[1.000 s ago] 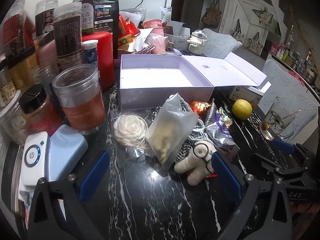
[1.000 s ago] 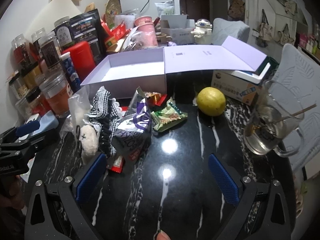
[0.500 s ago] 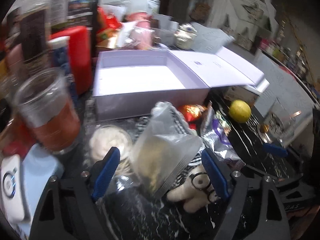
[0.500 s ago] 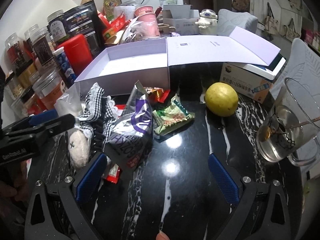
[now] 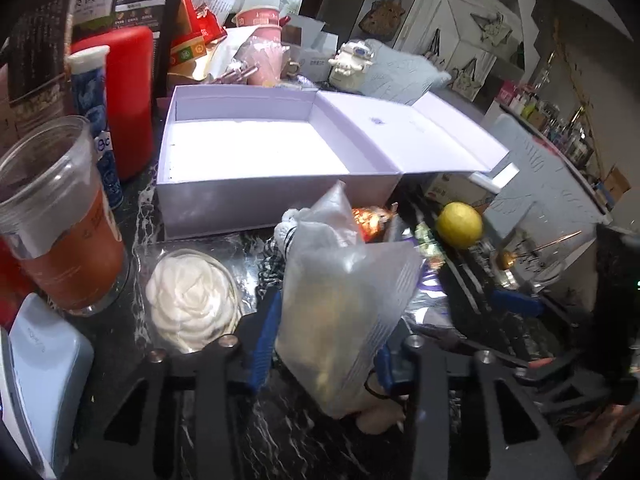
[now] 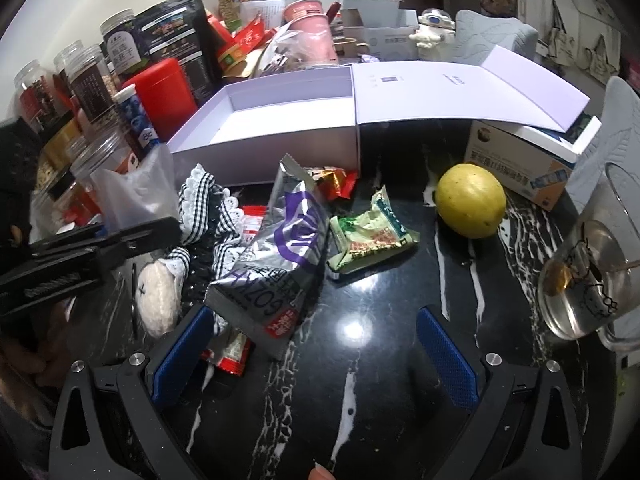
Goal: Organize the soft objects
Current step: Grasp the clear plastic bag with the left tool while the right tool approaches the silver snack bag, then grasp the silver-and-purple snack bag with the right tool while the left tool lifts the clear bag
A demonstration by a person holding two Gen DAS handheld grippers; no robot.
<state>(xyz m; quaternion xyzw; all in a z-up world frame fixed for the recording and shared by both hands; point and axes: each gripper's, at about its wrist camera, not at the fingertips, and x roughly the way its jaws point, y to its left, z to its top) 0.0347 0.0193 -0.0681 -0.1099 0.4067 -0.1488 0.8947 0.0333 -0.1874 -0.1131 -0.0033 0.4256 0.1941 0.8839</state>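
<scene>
Closing around the frosted plastic pouch (image 5: pixel 340 312), the left claw (image 5: pixel 324 344) had just been narrowing, and its 2 blue pads stood against the pouch's sides with the pouch between them; it looked gripped, though how firmly could not be told. The pouch stood upright at the near side of the soft pile, just in front of the open lavender box (image 5: pixel 256 200) and beside a white rose-shaped item in clear wrap (image 5: pixel 192 308). Under and behind it lay a black-and-white checked cloth (image 6: pixel 212 216) and a small cream plush toy (image 6: pixel 156 300).

The likeliest trouble was a slip: the film looked slick and loosely filled, so a pinch low on the bag could let it sag or slide out on a lift. The right-hand pad also sat just above the plush toy, so the claw might have caught the toy or the cloth and dragged them along. The clear tub with the orange label (image 5: pixel 60 220) stood near the left side, and a wide swing toward the box could have knocked it.

The right claw (image 6: pixel 316 356) stood wide with nothing between its pads, low over the black marble worktop (image 6: pixel 360 400), its left pad just beside a silver and purple snack bag (image 6: pixel 276 264). A glass mug (image 6: pixel 588 280) near its right side could have been tipped by a careless sweep, and the lemon (image 6: pixel 470 200) could have rolled.
</scene>
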